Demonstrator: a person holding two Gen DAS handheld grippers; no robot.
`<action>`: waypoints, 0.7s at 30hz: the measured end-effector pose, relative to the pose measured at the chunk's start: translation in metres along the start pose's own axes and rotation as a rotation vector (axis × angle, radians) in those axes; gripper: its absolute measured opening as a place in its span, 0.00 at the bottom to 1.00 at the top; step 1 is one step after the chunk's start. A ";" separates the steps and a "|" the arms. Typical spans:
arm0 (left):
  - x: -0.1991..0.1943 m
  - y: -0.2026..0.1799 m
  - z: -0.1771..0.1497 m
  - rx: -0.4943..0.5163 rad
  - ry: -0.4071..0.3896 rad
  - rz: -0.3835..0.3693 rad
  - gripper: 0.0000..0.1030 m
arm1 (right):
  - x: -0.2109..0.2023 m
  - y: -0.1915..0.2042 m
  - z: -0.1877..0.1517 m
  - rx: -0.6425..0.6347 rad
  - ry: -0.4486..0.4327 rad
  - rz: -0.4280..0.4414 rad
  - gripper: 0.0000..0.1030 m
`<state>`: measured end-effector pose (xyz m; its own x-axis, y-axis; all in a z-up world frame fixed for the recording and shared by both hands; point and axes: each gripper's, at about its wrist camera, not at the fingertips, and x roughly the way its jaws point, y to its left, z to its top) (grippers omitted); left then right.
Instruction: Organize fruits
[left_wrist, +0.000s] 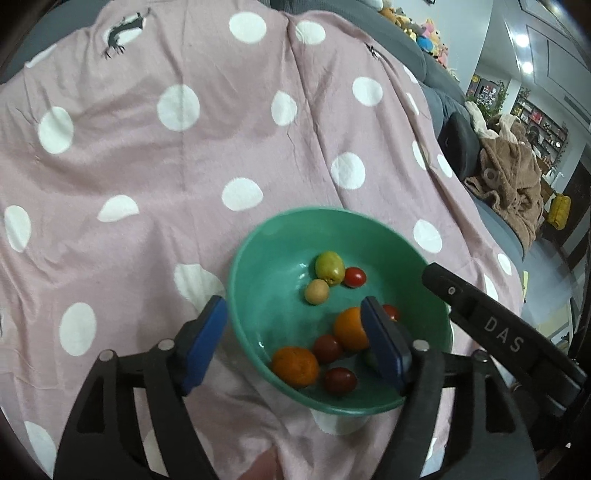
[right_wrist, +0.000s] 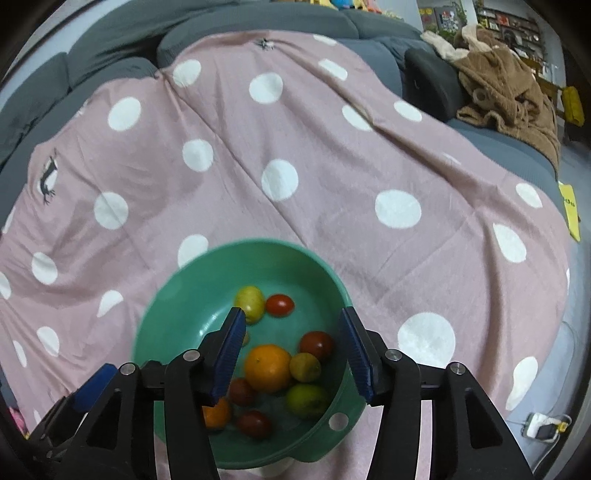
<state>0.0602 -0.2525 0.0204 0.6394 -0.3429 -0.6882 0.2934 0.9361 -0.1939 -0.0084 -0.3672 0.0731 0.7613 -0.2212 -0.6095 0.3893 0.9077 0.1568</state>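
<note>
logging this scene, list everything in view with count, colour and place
bowl: one, green, on the cloth
oranges: two, orange, in the bowl
tomatoes: at least four, red, in the bowl
green fruits: at least three, yellow-green, in the bowl
tan fruit: one, in the bowl
cloth: one, pink with white dots, over a grey sofa
blanket: one, brown, on the sofa, right
left tongs: black, blue pads, open, astride the bowl's rim
right tongs: same, open over the bowl
</note>
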 end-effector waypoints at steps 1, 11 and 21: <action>-0.004 0.000 0.000 0.004 -0.008 0.008 0.77 | -0.002 0.001 0.001 -0.002 -0.008 0.001 0.52; -0.023 -0.002 -0.001 0.015 -0.031 0.011 0.80 | -0.010 0.006 0.002 -0.030 -0.033 -0.030 0.52; -0.024 -0.005 -0.005 0.013 -0.019 0.001 0.80 | -0.012 0.005 0.001 -0.032 -0.032 -0.049 0.52</action>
<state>0.0398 -0.2486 0.0345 0.6529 -0.3432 -0.6752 0.3014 0.9355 -0.1842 -0.0147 -0.3606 0.0817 0.7582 -0.2762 -0.5906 0.4098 0.9065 0.1021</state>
